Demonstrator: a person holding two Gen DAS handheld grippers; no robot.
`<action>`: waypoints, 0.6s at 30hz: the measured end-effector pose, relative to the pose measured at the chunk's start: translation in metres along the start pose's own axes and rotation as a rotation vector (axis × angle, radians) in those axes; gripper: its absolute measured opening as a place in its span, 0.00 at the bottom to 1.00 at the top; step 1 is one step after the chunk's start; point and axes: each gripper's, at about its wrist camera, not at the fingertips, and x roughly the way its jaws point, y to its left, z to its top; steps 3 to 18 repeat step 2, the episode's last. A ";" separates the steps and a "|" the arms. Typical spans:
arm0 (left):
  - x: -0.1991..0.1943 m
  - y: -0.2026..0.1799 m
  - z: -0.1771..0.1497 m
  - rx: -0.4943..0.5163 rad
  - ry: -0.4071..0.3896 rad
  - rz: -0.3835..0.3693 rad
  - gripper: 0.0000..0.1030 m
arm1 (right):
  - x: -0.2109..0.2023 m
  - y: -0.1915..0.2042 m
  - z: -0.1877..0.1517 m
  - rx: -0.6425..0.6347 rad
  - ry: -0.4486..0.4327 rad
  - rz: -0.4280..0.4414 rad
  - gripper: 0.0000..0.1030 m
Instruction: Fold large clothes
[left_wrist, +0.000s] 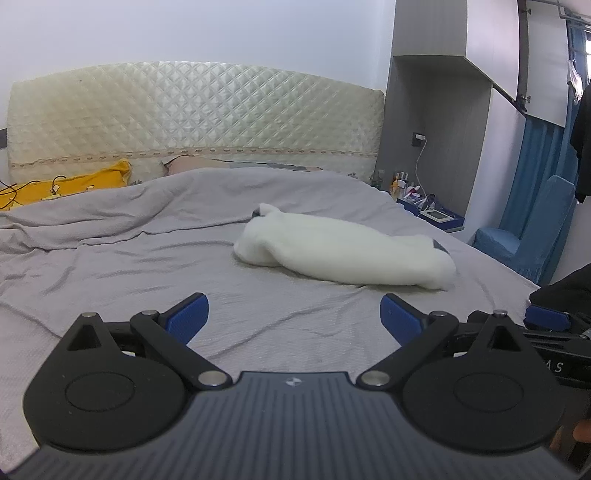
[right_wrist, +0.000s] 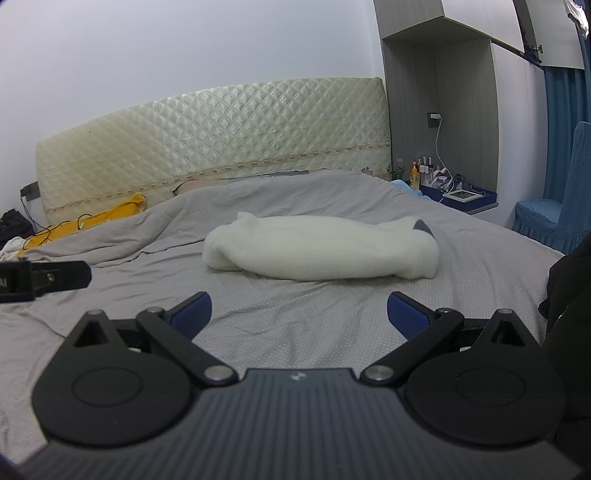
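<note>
A white fleecy garment (left_wrist: 343, 251) (right_wrist: 321, 247) lies folded into a long bundle on the grey bed sheet (left_wrist: 147, 266) (right_wrist: 295, 325), with a small grey patch showing at its right end. My left gripper (left_wrist: 293, 314) hovers open over bare sheet, short of the garment and a little to its left. My right gripper (right_wrist: 299, 312) is also open, just in front of the bundle with nothing between its blue pads (right_wrist: 404, 319). The right gripper's body (left_wrist: 546, 332) shows at the right edge of the left wrist view, and the left gripper's body (right_wrist: 44, 280) at the left edge of the right wrist view.
A quilted cream headboard (left_wrist: 192, 114) stands behind the bed. A yellow pillow (left_wrist: 70, 184) with black cables lies at the far left. A blue bedside tray (right_wrist: 458, 192) with bottles and a charger sits at the right, beside a blue-covered chair (right_wrist: 554, 218). Dark clothing (right_wrist: 569, 295) hangs at the right edge.
</note>
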 end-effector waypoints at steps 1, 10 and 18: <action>0.000 0.000 0.000 -0.002 -0.001 -0.001 0.98 | 0.000 0.000 0.000 0.000 0.000 0.000 1.00; -0.001 0.000 0.000 -0.006 -0.003 -0.002 0.98 | 0.000 0.000 0.000 0.000 -0.001 0.001 1.00; -0.001 0.000 0.000 -0.006 -0.003 -0.002 0.98 | 0.000 0.000 0.000 0.000 -0.001 0.001 1.00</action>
